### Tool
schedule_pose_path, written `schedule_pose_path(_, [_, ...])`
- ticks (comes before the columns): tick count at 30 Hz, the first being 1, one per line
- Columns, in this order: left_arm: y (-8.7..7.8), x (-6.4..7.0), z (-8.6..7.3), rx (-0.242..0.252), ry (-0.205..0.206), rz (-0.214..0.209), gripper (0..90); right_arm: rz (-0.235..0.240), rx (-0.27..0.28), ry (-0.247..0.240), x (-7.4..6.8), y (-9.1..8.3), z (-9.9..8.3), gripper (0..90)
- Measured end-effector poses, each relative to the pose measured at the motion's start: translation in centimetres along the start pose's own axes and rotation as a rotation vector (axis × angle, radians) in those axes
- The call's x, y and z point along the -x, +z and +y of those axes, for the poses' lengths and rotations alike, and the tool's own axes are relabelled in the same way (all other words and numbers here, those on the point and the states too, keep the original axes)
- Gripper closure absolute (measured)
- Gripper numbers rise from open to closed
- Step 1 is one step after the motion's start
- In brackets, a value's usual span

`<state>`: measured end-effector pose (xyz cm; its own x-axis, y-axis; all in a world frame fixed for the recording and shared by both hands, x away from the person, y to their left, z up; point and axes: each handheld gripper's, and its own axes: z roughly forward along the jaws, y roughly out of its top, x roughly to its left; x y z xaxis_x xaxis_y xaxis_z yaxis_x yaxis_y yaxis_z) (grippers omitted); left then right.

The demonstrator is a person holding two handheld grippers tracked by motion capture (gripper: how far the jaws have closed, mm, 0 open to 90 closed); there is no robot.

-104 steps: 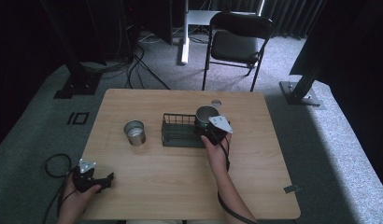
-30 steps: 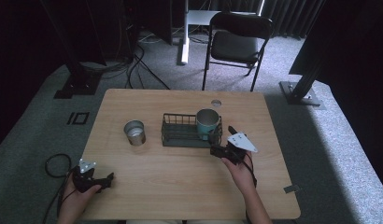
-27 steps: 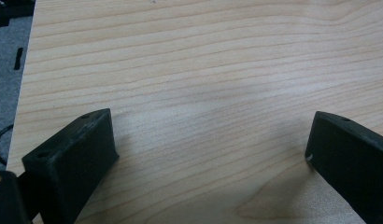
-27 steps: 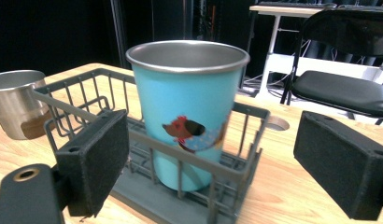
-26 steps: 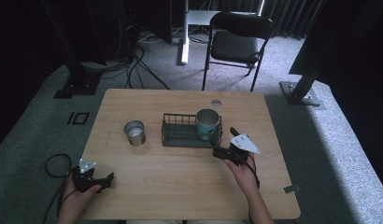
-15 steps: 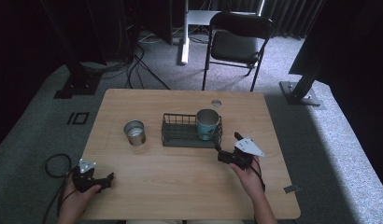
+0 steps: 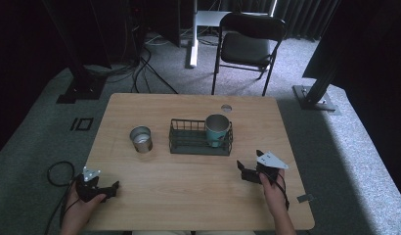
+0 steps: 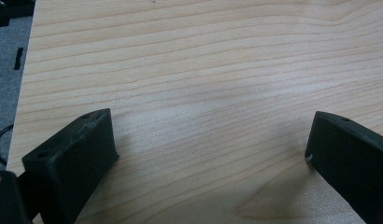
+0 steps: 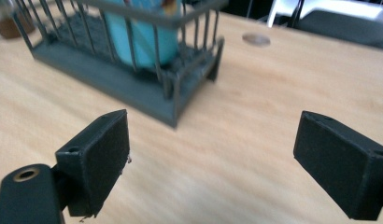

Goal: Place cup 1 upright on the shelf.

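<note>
High view, right hand-held gripper jaws wide, empty, low over tabletop, teal cup upright in right end of wire basket nearby, left hand-held gripper wide, empty, near corner.

teal cup, dark grey wire basket, silver tin, pale wood-grain table
</note>
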<state>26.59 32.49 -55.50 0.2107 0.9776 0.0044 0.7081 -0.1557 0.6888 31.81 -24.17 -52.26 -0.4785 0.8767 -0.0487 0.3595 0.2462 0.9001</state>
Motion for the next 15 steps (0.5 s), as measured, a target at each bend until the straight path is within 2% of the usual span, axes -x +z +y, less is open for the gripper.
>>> schedule_pose_path(3, [0.0, 0.0, 0.0, 0.000, 0.000, 0.000, 2.3, 0.023, -0.024, 0.057, 0.7, -0.7, -0.4, 10.4])
schedule_pose_path(6, [0.0, 0.0, 0.0, -0.002, 0.002, 0.000, 2.3, 0.037, -0.044, 0.054, 1.3, -1.3, -0.8, 10.5])
schedule_pose_path(8, [0.0, 0.0, 0.0, -0.002, 0.002, 0.000, 2.3, 0.052, -0.053, 0.088, 1.6, -1.6, -1.0, 15.7])
schedule_pose_path(11, [0.0, 0.0, 0.0, 0.000, 0.000, 0.000, 2.3, 0.043, -0.067, 0.075, 2.0, -1.9, -1.4, 15.7])
schedule_pose_path(15, [0.0, 0.0, 0.0, -0.002, 0.002, 0.000, 2.3, 0.067, -0.089, 0.049, 2.4, -2.4, -1.9, 17.7])
